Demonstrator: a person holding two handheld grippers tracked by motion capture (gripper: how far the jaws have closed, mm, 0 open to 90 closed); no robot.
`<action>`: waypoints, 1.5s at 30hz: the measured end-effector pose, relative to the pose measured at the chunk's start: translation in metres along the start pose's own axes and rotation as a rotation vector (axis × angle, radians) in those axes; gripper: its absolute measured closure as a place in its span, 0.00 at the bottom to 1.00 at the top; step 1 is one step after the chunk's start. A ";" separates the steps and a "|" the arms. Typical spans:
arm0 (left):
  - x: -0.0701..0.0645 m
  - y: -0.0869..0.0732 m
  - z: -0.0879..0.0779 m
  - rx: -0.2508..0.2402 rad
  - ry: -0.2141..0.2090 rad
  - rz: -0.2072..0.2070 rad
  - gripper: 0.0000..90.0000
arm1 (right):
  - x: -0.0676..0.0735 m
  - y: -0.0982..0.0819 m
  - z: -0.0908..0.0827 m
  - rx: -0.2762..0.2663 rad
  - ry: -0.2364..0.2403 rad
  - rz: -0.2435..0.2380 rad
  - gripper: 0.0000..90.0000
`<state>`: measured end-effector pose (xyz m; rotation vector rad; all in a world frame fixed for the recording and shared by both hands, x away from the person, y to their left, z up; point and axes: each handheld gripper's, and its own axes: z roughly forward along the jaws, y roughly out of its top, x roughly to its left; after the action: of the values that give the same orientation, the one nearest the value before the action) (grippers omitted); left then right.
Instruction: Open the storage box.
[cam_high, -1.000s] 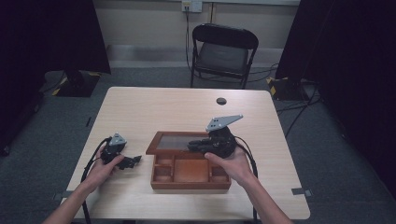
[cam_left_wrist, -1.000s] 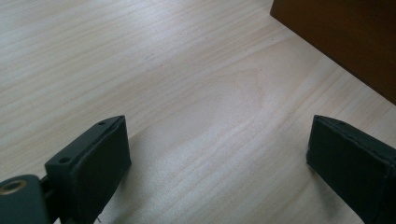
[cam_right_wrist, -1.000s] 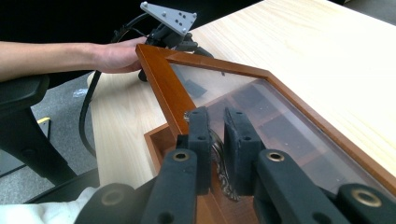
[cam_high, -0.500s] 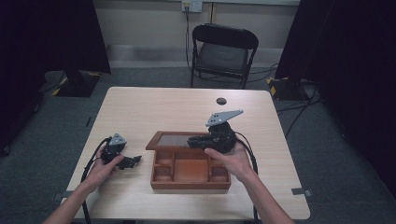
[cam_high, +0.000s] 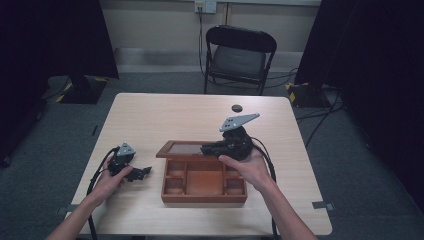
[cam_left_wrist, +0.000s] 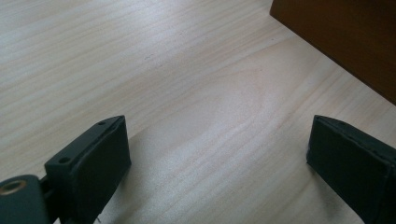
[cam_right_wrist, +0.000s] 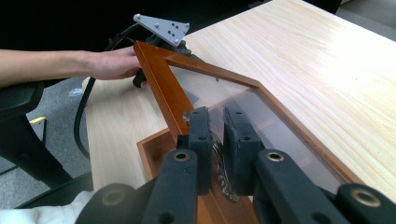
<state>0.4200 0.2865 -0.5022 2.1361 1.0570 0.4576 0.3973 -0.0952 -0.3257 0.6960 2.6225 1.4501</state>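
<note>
Now: lid-lifting step | right gripper (cam_right_wrist: 215, 140) pinches lid (cam_high: 183, 148) clasp on box (cam_high: 204, 196) | left gripper (cam_left_wrist: 219, 163) wide, resting | next: swing lid fully back, steadily.

High view: up above the near side, looking forward and down at the whole bench (cam_high: 150, 120), chair (cam_high: 239, 55) far off at 12 o'clock.

Left gripper view: very low and close to the bench top, looking toward the box (cam_left_wrist: 345, 42), seen at 1 o'clock.

Right gripper view: close above the box lid (cam_right_wrist: 224, 100), looking along it to the left hand (cam_right_wrist: 114, 63) at 11 o'clock.

Shared by all three: bench and box.
</note>
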 end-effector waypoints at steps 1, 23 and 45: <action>0.000 0.000 0.000 0.000 0.000 0.000 0.06 | 0.000 0.001 0.000 -0.002 0.000 0.003 0.92; 0.000 0.000 0.000 0.000 0.000 0.000 0.06 | -0.008 0.010 -0.002 -0.017 -0.003 0.015 0.92; 0.000 0.000 0.000 0.000 0.000 0.000 0.06 | -0.015 0.013 -0.003 -0.044 0.009 0.023 0.92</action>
<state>0.4201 0.2864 -0.5023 2.1357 1.0575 0.4576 0.4143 -0.0978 -0.3160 0.7199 2.5890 1.5152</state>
